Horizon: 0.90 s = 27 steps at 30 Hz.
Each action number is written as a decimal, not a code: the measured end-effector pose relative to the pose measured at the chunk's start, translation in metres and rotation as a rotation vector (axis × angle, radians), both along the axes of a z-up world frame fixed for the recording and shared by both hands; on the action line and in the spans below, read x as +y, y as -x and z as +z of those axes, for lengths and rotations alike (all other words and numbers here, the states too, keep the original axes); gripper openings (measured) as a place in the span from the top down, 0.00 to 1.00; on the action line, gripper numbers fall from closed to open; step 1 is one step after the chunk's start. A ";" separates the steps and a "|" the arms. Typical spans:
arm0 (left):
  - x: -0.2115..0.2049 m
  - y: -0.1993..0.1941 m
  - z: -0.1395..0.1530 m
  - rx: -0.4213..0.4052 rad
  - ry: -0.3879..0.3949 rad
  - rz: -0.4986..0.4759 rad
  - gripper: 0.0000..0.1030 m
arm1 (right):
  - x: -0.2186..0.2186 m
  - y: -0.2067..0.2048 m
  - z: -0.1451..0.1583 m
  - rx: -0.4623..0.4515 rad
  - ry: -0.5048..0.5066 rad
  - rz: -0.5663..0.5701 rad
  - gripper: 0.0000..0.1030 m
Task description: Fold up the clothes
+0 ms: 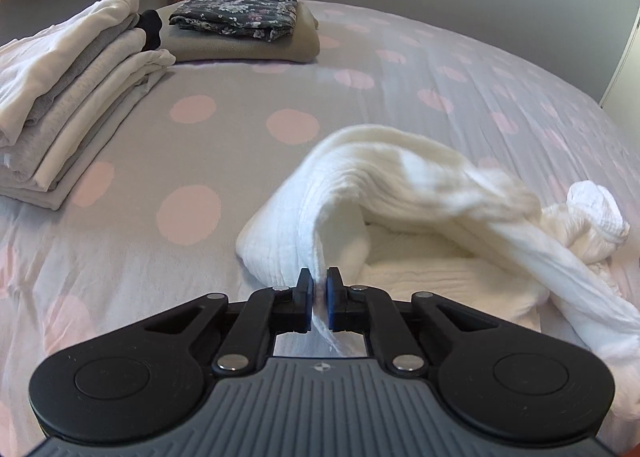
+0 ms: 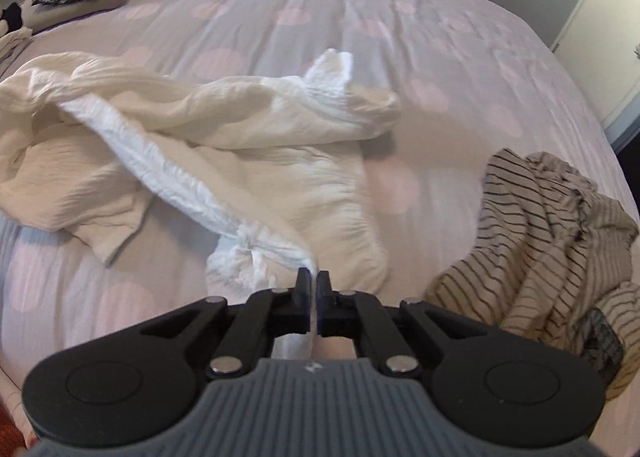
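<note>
A crumpled white crinkle-fabric garment (image 1: 404, 193) lies on the bed, partly lifted and twisted. My left gripper (image 1: 319, 283) is shut on one edge of it, the cloth pinched between the blue pads. In the right wrist view the same white garment (image 2: 248, 129) spreads across the middle of the bed, and my right gripper (image 2: 316, 285) is shut on another edge of it, with a twisted band of cloth running up and left from the jaws.
The bed has a grey cover with pink dots (image 1: 192, 153). A stack of folded white and grey clothes (image 1: 76, 97) and a folded floral piece on a beige one (image 1: 240, 25) lie at the far left. A crumpled striped beige garment (image 2: 552, 241) lies at the right.
</note>
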<state>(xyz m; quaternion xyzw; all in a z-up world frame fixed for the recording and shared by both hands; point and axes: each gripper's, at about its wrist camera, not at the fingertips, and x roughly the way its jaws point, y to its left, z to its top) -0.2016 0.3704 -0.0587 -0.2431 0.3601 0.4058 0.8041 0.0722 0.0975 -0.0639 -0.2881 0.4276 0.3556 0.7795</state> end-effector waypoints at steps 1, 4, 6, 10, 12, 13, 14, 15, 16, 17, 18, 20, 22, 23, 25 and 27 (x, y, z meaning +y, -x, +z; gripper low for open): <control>0.001 0.001 0.000 0.001 -0.002 0.005 0.96 | -0.007 -0.006 0.002 -0.009 0.016 -0.015 0.98; 0.003 0.002 0.002 -0.006 -0.008 0.017 0.96 | -0.027 -0.022 0.001 -0.072 0.086 -0.053 0.98; 0.004 0.002 0.004 -0.011 -0.010 0.018 0.96 | -0.042 -0.036 -0.003 -0.081 0.121 -0.097 0.98; 0.005 -0.003 0.007 -0.002 -0.021 0.001 0.96 | -0.071 -0.059 -0.018 -0.137 0.227 -0.170 1.00; 0.008 -0.006 0.010 0.008 -0.019 -0.013 0.97 | -0.088 -0.069 -0.023 -0.126 0.245 -0.194 1.00; 0.009 -0.007 0.011 0.013 -0.017 -0.020 0.97 | -0.099 -0.074 -0.021 -0.080 0.209 -0.210 1.00; 0.011 -0.009 0.012 0.019 -0.016 -0.026 0.97 | -0.108 -0.078 -0.019 -0.042 0.176 -0.224 1.00; 0.012 -0.010 0.014 0.024 -0.015 -0.033 0.97 | -0.112 -0.079 -0.017 -0.032 0.154 -0.230 1.00; 0.014 -0.012 0.015 0.029 -0.014 -0.040 0.97 | -0.113 -0.079 -0.013 -0.030 0.129 -0.225 0.99; 0.015 -0.013 0.017 0.034 -0.012 -0.047 0.96 | -0.111 -0.079 -0.010 -0.025 0.103 -0.213 0.95; 0.017 -0.014 0.018 0.039 -0.011 -0.054 0.96 | -0.108 -0.079 -0.008 -0.021 0.077 -0.200 0.95; 0.020 -0.017 0.021 0.049 -0.008 -0.067 0.96 | -0.098 -0.078 -0.004 -0.017 0.033 -0.175 0.94; 0.023 -0.019 0.023 0.058 -0.004 -0.083 0.96 | -0.082 -0.078 -0.002 -0.017 -0.014 -0.137 0.88; 0.027 -0.019 0.025 0.060 0.002 -0.096 0.96 | -0.074 -0.078 -0.001 -0.017 -0.037 -0.117 0.84; 0.034 -0.020 0.026 0.066 0.016 -0.118 0.96 | -0.056 -0.080 0.001 -0.023 -0.084 -0.083 0.64; 0.043 -0.019 0.025 0.065 0.039 -0.136 0.96 | -0.037 -0.082 0.001 -0.027 -0.127 -0.047 0.60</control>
